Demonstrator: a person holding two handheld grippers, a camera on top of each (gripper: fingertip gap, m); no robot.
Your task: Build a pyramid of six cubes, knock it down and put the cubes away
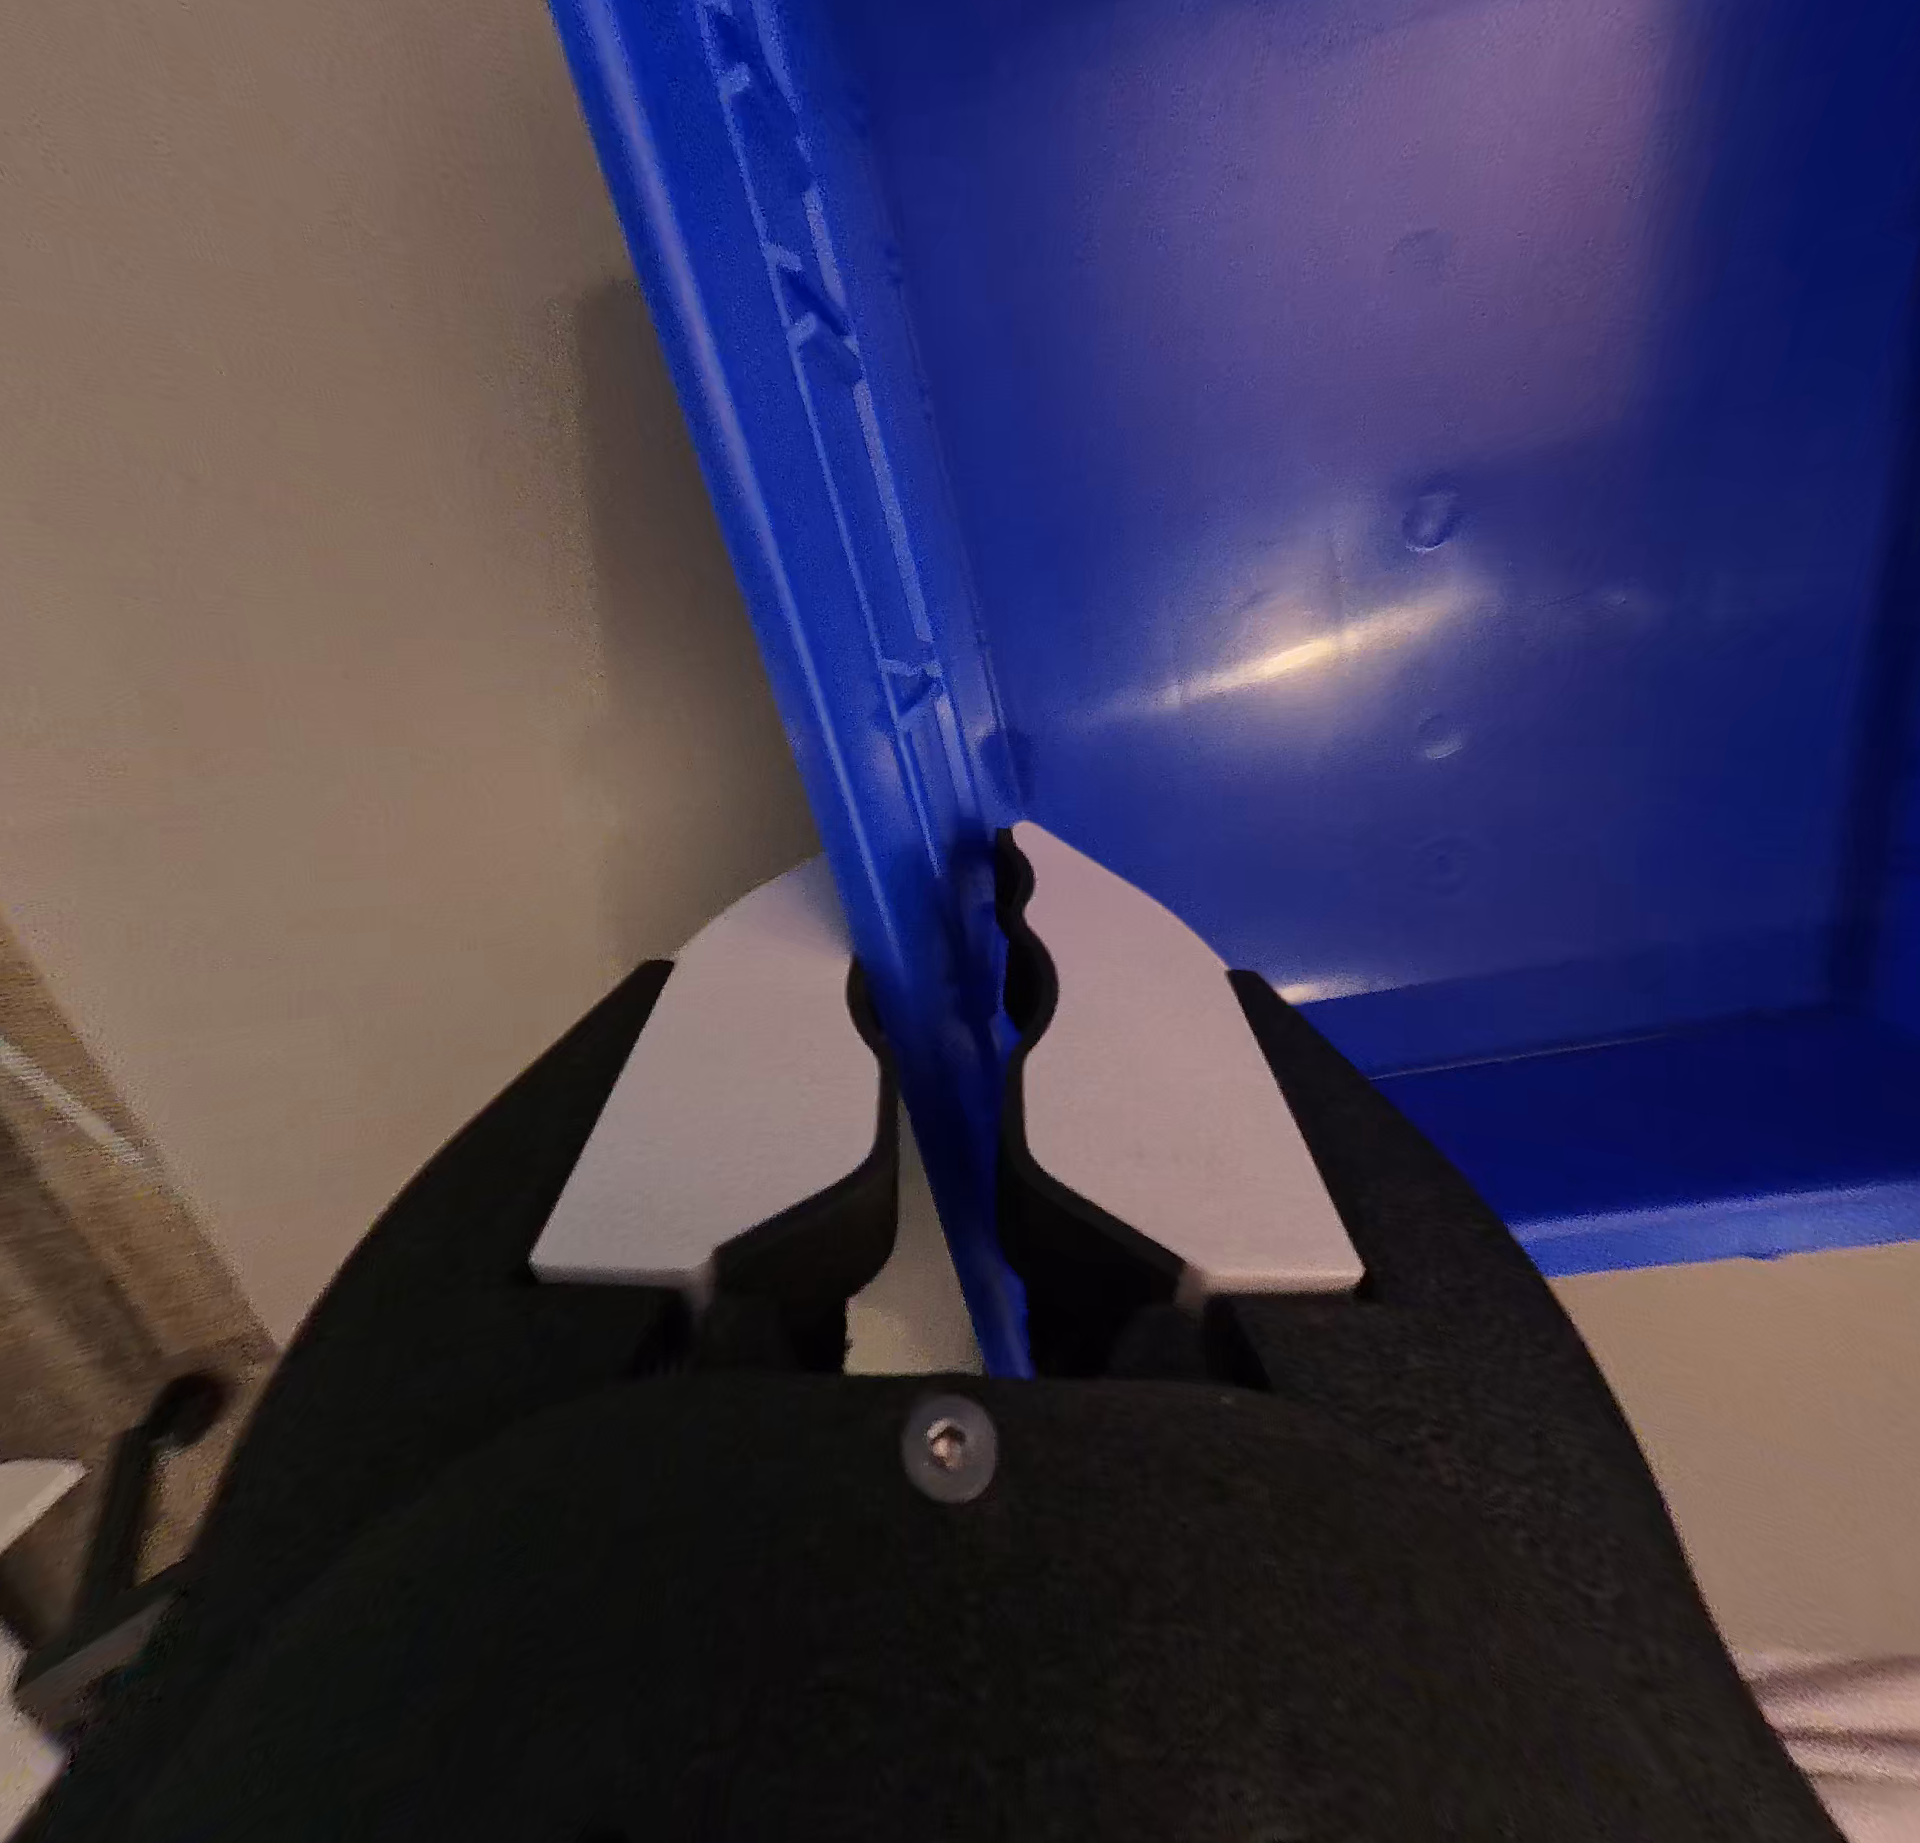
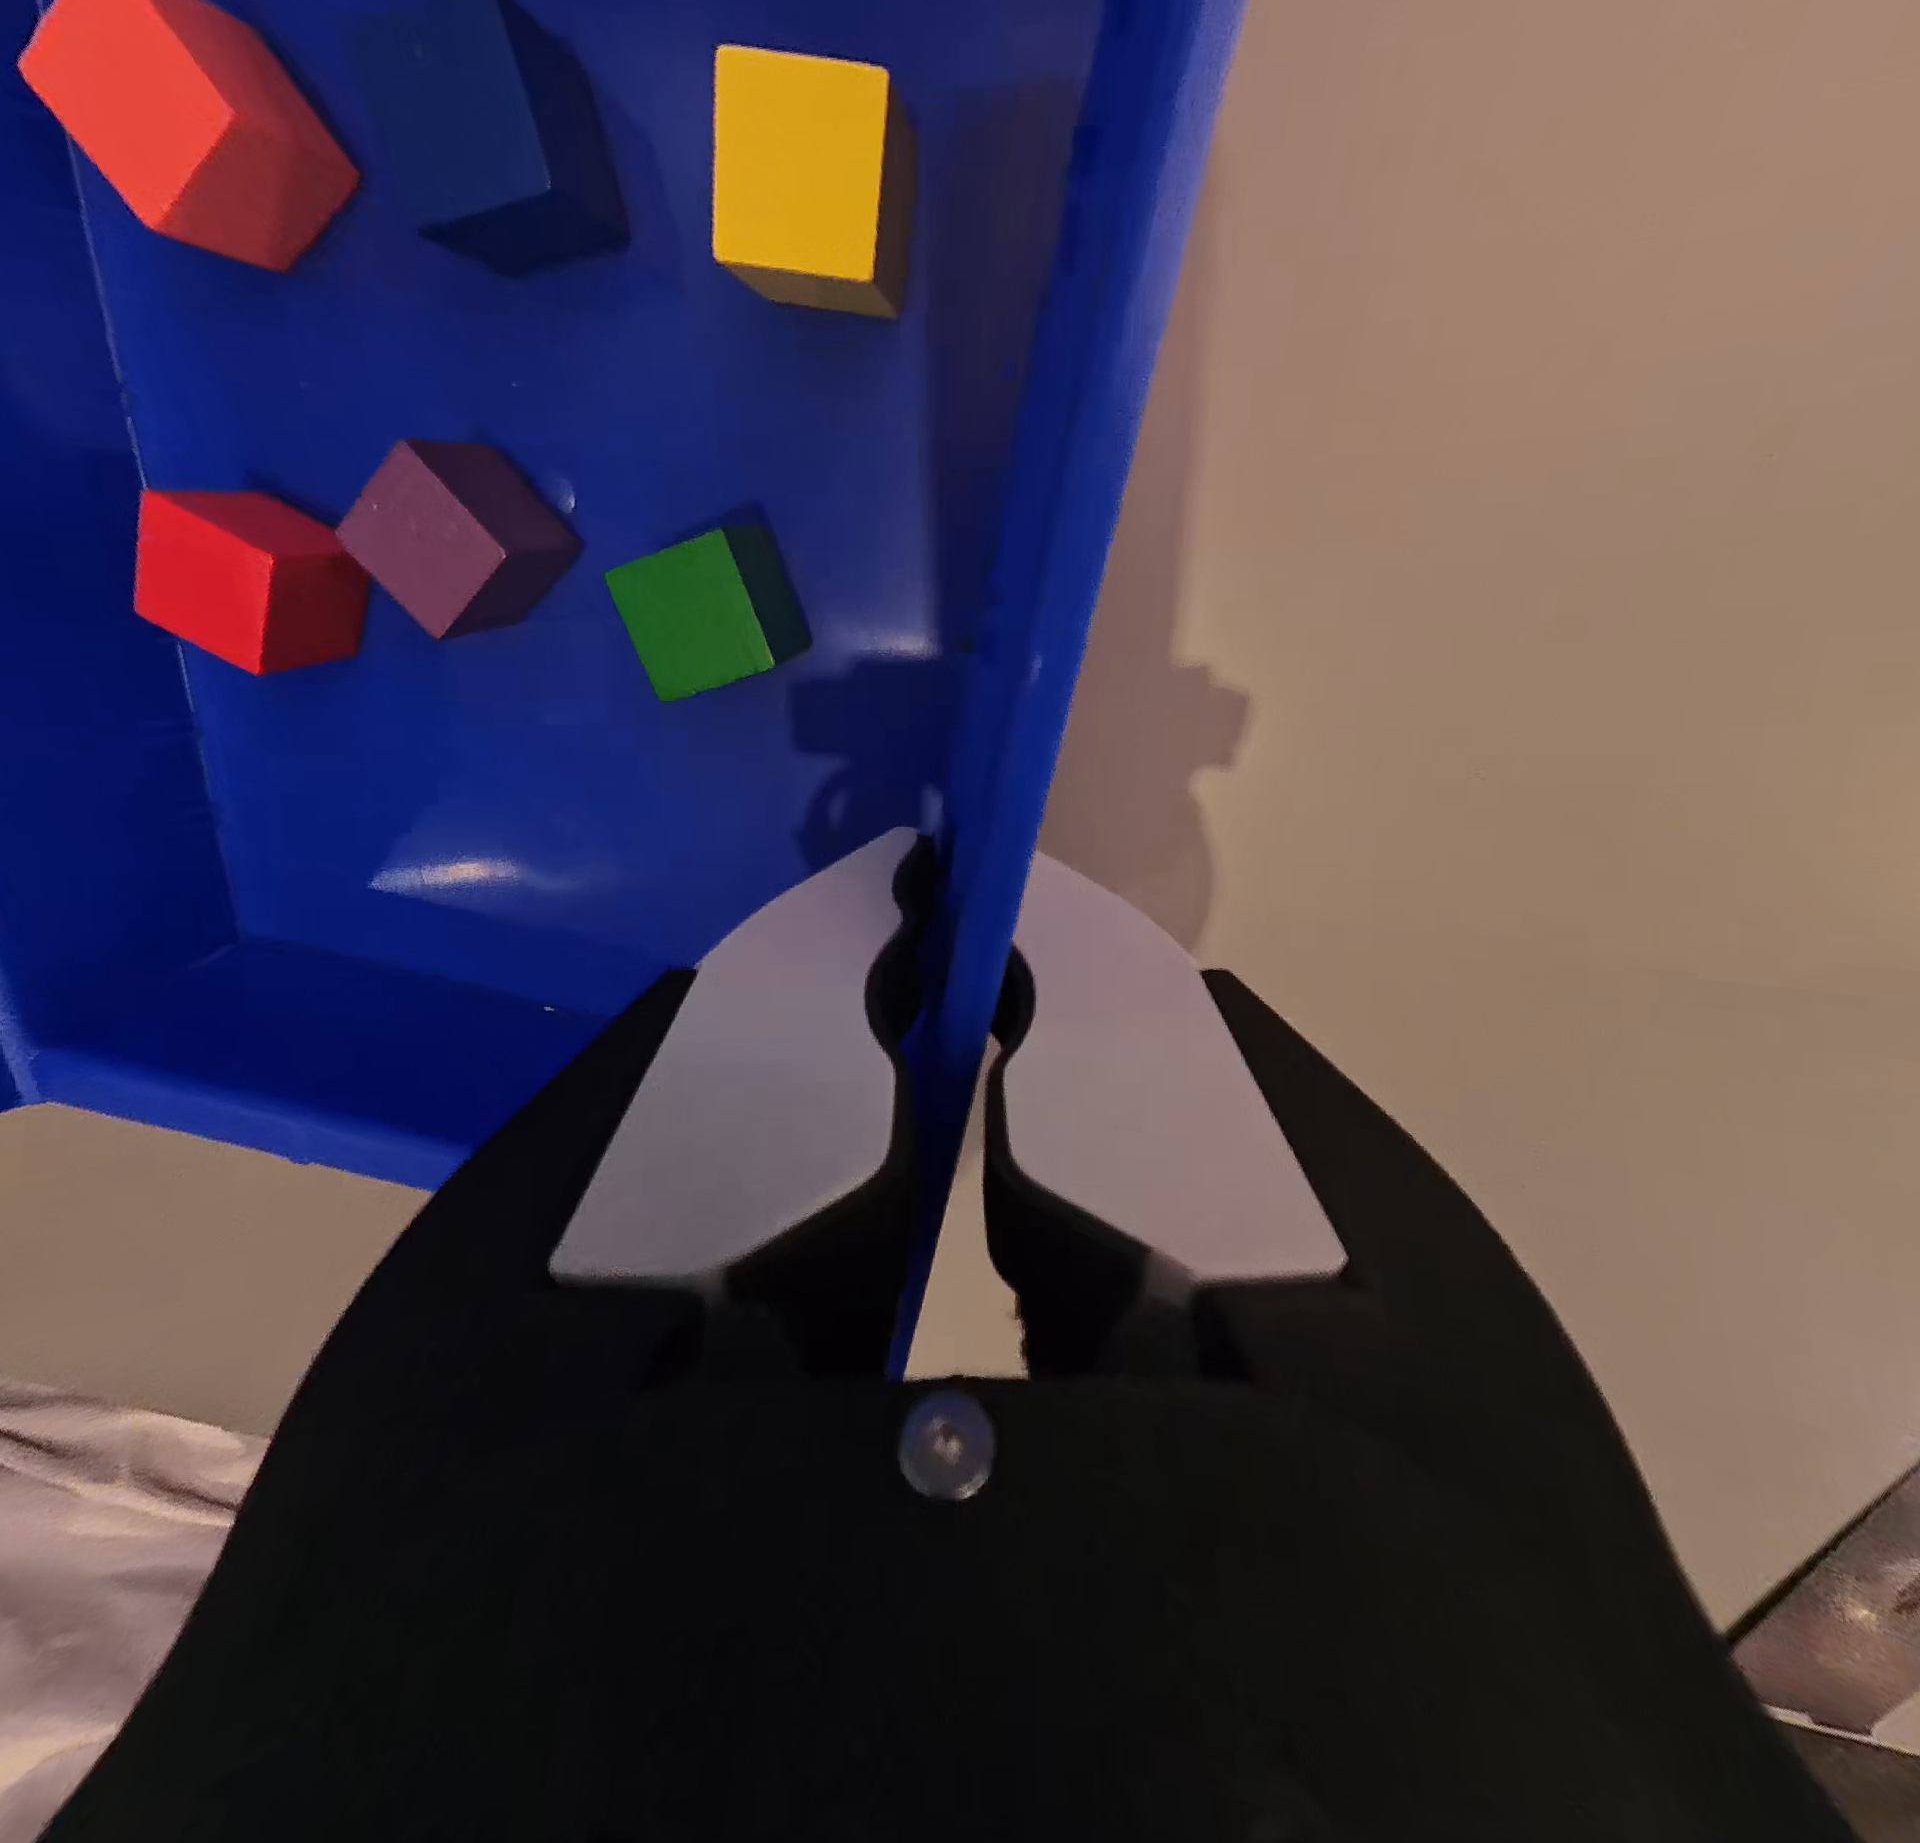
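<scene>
A blue plastic bin [image 1: 1403, 391] is held by both grippers. My left gripper [image 1: 982, 920] is shut on the bin's left wall, my right gripper [image 2: 951, 920] is shut on its right wall [image 2: 1049, 546]. In the right wrist view several cubes lie loose on the bin floor: an orange one [image 2: 156, 100], a dark blue one [image 2: 488, 131], a yellow one [image 2: 800, 167], a red one [image 2: 229, 578], a purple one [image 2: 436, 536] and a green one [image 2: 696, 614]. The part of the bin floor in the left wrist view holds no cubes.
The bin sits over a beige tabletop [image 1: 312, 443] that also shows in the right wrist view [image 2: 1558, 443]. Grey cloth [image 2: 94, 1481] lies near the front edge. A dark stand [image 1: 145, 1481] is at the lower left of the left wrist view. About 65 centimetres separates my left fingertips from my right.
</scene>
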